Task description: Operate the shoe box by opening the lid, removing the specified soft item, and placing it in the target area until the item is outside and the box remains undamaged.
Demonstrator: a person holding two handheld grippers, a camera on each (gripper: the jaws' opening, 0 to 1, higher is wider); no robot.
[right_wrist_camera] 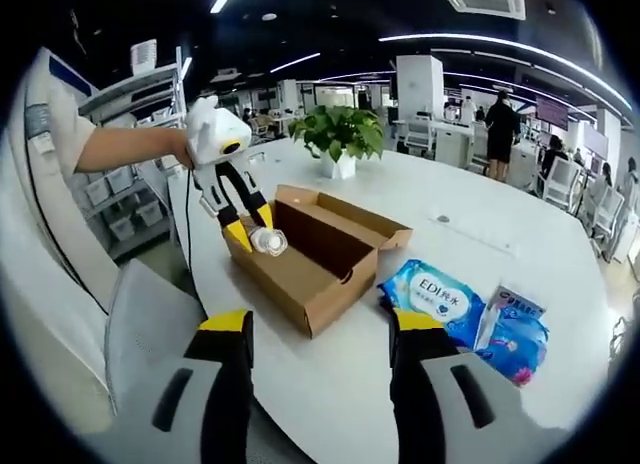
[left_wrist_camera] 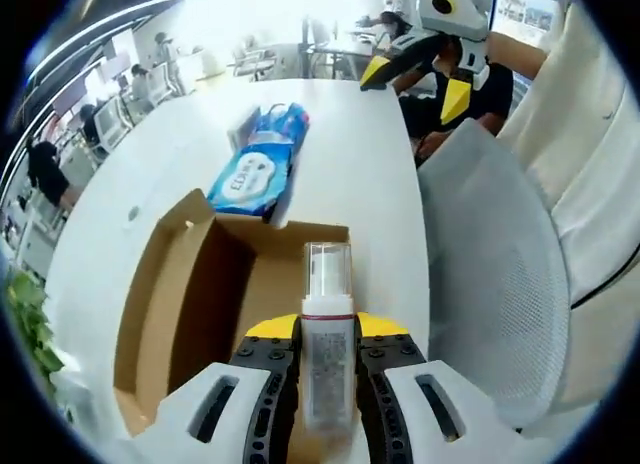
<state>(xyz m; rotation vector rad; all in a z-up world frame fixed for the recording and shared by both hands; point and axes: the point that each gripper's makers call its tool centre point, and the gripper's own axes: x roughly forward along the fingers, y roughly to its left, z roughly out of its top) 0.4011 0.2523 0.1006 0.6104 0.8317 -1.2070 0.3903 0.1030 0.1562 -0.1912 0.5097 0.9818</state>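
Shoe box [right_wrist_camera: 315,259]: brown cardboard, lid open, on white worktop [right_wrist_camera: 470,209].
Bottle [left_wrist_camera: 327,334]: clear-capped, clamped between the left gripper [left_wrist_camera: 327,359] fingers, held above the box's open interior, probably being lifted clear.
Soft packs [right_wrist_camera: 432,296]: blue, on the worktop just beside the box, outside it.
Right gripper [right_wrist_camera: 320,329]: fingers apart, empty, held back from the box, leaving it unobstructed.
Plant [right_wrist_camera: 340,132]: beyond the box.
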